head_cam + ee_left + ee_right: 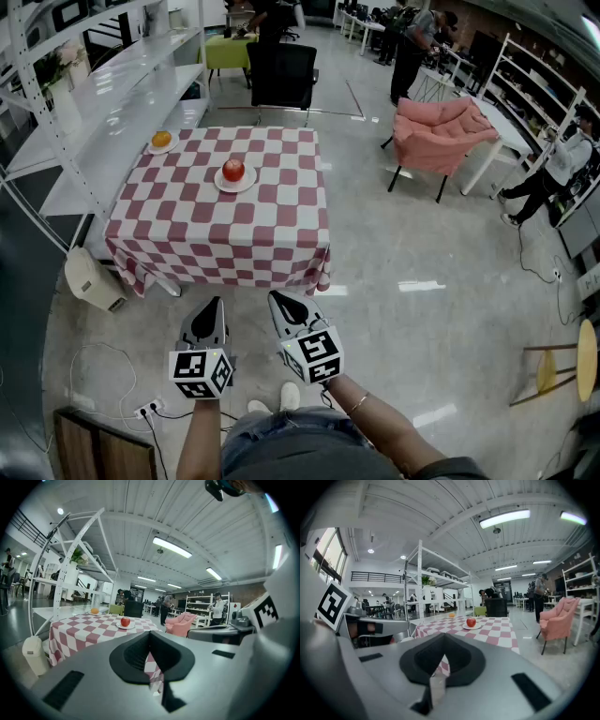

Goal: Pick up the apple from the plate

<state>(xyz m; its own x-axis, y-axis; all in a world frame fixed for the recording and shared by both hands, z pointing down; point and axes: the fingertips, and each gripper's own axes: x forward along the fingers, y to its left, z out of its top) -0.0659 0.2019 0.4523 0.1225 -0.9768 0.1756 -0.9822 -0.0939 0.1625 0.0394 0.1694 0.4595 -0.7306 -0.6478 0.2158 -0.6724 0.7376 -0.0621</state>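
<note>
A red apple (233, 170) rests on a white plate (246, 184) near the middle of the far half of a table with a red-and-white checked cloth (220, 225). The apple (125, 621) and its plate (125, 627) show far off in the left gripper view, and the apple (471, 621) likewise in the right gripper view. My left gripper (212, 307) and right gripper (282, 302) hang side by side over the floor, well short of the table's near edge. Both are shut with nothing between the jaws.
An orange (161, 140) on a second plate sits at the table's far left corner. White shelving (103, 103) runs along the left, a black chair (281, 75) stands behind the table, and a pink armchair (439, 133) is at the right. A white bin (92, 279) stands by the table's near left corner.
</note>
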